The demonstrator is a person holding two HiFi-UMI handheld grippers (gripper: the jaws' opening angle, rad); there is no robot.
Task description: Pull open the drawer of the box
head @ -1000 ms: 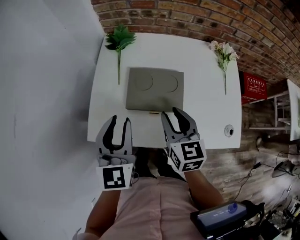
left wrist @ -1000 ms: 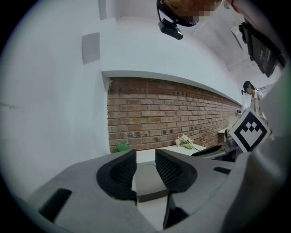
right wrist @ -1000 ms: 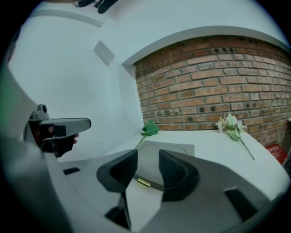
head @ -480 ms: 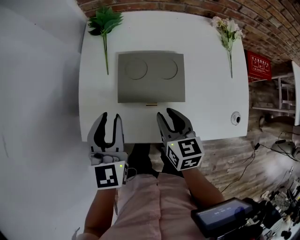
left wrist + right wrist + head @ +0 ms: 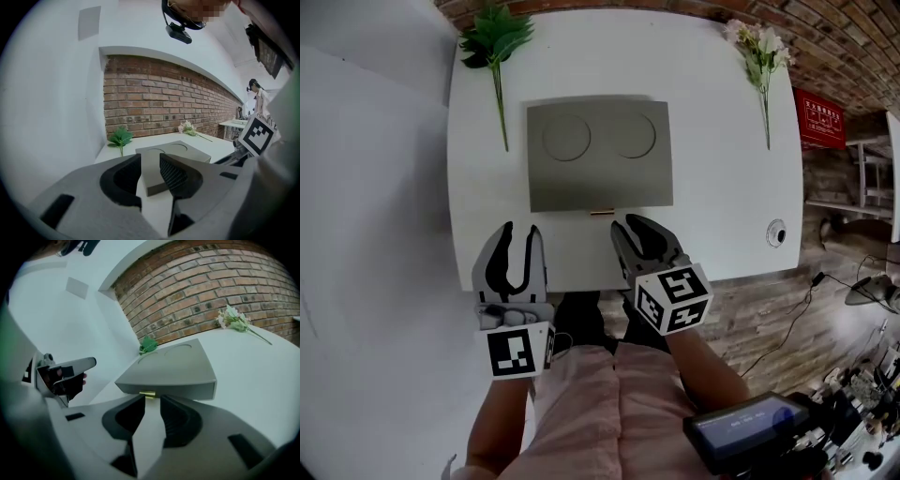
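The approach is in hand: the right gripper, jaws closing on nothing, has the brass handle of the box just ahead of its tips. Next it likely needs to reach forward and pinch that handle. The left gripper hangs released and empty.

No text could be read. A red sign at the far right carried pale print too small to make out, and the screen of the near-right device was too blurred to read.
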